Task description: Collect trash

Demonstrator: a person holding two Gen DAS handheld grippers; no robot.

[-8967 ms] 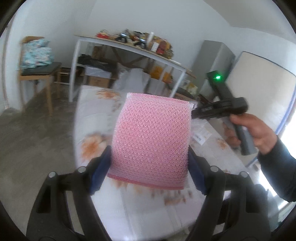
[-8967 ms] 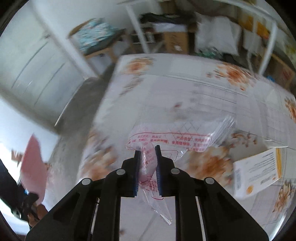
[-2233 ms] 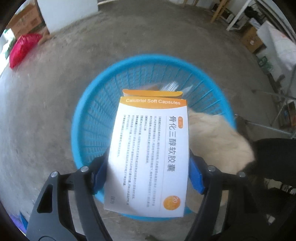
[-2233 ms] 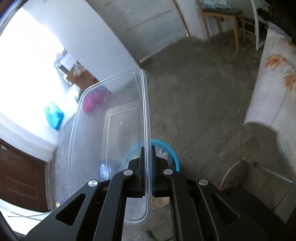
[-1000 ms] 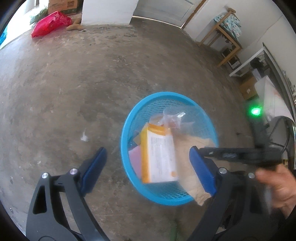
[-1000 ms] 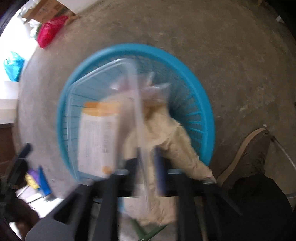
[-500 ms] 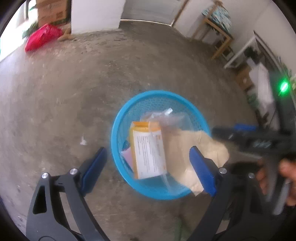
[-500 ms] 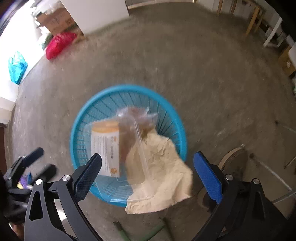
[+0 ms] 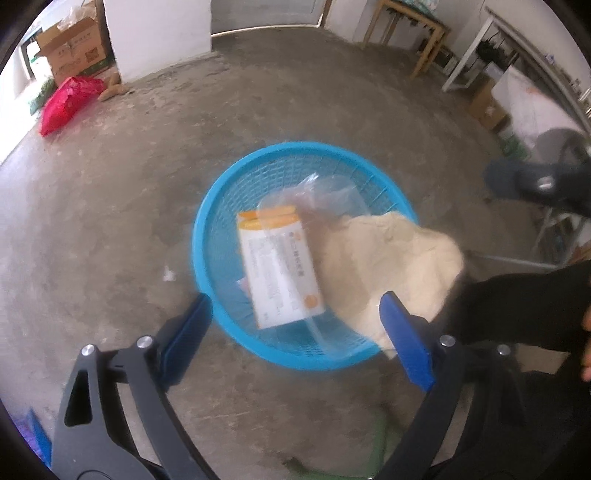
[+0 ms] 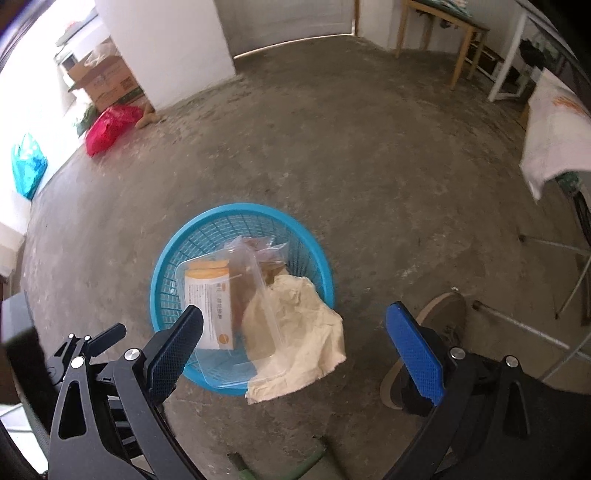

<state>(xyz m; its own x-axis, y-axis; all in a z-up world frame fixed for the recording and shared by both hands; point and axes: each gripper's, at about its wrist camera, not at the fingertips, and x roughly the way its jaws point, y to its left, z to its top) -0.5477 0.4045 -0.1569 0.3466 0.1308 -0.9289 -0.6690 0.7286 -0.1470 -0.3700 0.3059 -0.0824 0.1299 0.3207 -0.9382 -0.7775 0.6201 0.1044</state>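
A blue mesh basket (image 9: 218, 206) (image 10: 240, 212) stands on the concrete floor. In it lie a white and orange medicine box (image 9: 277, 266) (image 10: 210, 306), a clear plastic container (image 10: 255, 280), a clear bag (image 9: 314, 192) and crumpled beige paper (image 9: 391, 258) (image 10: 295, 332) that hangs over the rim. My left gripper (image 9: 295, 332) is open and empty above the basket's near edge. My right gripper (image 10: 295, 332) is open and empty above the basket. The left gripper also shows at the lower left of the right wrist view (image 10: 88, 350).
A red bag (image 9: 66, 103) (image 10: 110, 125) and cardboard boxes (image 10: 103, 81) sit by a white wall at the far left. A cloth-covered table (image 10: 554, 129) and a wooden chair (image 9: 406, 33) stand at the right. A shoe (image 10: 428, 339) rests right of the basket.
Both grippers have pulled back from the basket after dropping the box and the clear container into it. The right gripper has risen; the basket looks smaller in its view.
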